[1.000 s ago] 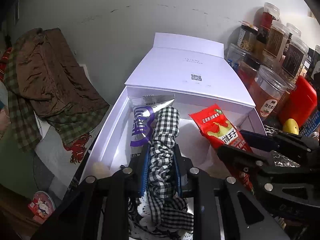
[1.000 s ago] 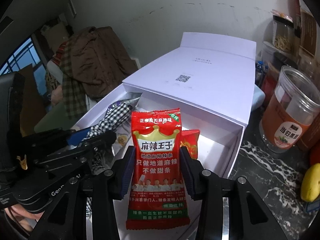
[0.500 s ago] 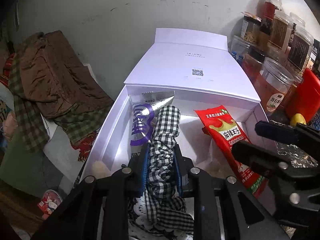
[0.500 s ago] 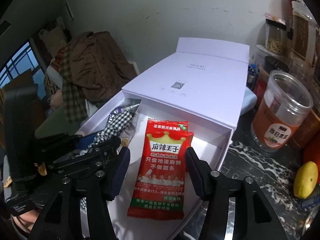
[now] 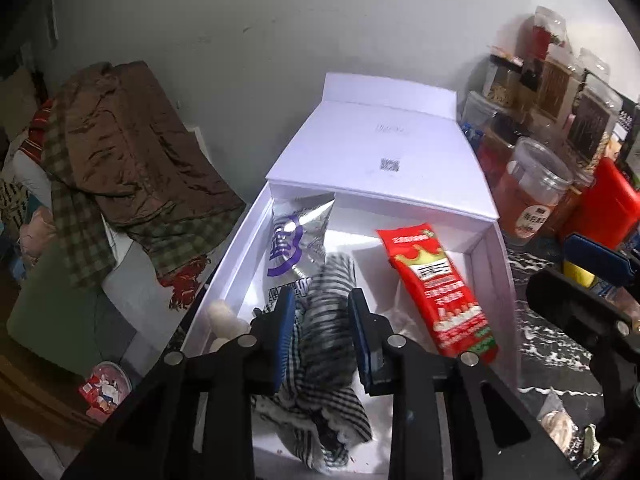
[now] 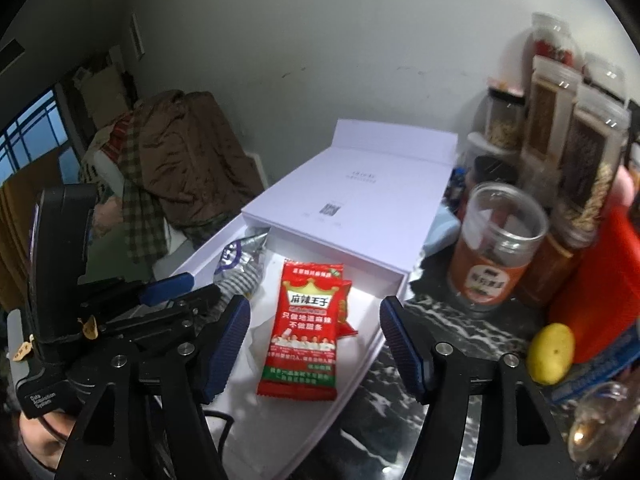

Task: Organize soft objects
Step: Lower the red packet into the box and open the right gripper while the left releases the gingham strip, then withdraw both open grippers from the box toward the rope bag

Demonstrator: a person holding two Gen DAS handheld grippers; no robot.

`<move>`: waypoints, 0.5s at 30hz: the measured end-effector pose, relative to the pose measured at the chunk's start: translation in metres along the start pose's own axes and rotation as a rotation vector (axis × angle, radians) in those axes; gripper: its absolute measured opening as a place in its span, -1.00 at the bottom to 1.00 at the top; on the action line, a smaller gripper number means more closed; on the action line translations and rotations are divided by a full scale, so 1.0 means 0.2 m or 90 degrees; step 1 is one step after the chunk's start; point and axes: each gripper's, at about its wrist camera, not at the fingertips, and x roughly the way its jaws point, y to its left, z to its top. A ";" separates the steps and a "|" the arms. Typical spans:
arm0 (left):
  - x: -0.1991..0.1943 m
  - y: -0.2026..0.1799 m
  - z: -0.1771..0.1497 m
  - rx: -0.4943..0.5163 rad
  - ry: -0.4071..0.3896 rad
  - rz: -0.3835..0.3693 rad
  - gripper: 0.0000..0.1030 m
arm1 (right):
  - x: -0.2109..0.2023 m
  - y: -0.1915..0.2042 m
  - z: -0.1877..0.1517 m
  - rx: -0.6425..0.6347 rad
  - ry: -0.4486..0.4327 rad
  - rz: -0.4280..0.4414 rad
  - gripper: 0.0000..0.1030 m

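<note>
An open white box [image 5: 493, 280] holds a silver and purple packet [image 5: 298, 236], a black-and-white checked cloth [image 5: 328, 320] and a red snack packet [image 5: 436, 288]. My left gripper [image 5: 322, 324] hovers over the box's near end. Its jaws are opening, and the blurred cloth hangs loosely between them with its lower part in the box. My right gripper [image 6: 314, 312] stands above the red snack packet [image 6: 306, 328]. Its jaws are also opening, wide apart, and the packet lies flat on the box floor [image 6: 360, 320], free of the pads.
The box lid [image 5: 380, 160] lies folded back towards the wall. Jars [image 6: 496, 248] and a red container [image 6: 600, 300] crowd the dark marble counter [image 6: 440, 312] on the right, with a yellow fruit [image 6: 550, 354] in front. A brown jacket [image 5: 132, 160] is piled at the left.
The right jaws have spread and let go of the red packet, which now lies in the box. Both grippers have risen and drawn back. The left jaws have widened slightly around the cloth.
</note>
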 end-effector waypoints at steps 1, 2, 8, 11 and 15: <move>-0.02 -0.01 0.00 0.001 -0.006 0.000 -0.47 | -0.03 0.00 0.00 0.000 -0.004 0.000 0.32; -0.05 -0.02 0.01 0.003 -0.013 0.001 -0.47 | -0.06 0.00 0.01 0.001 -0.011 0.001 0.33; -0.20 -0.05 0.03 0.007 -0.041 -0.001 -0.47 | -0.22 0.01 0.04 -0.006 -0.044 -0.013 0.36; -0.28 -0.07 0.03 0.006 -0.054 -0.012 -0.47 | -0.31 0.02 0.04 -0.009 -0.062 -0.021 0.36; -0.41 -0.11 0.02 0.012 -0.082 -0.022 -0.47 | -0.44 0.04 0.03 -0.010 -0.085 -0.026 0.39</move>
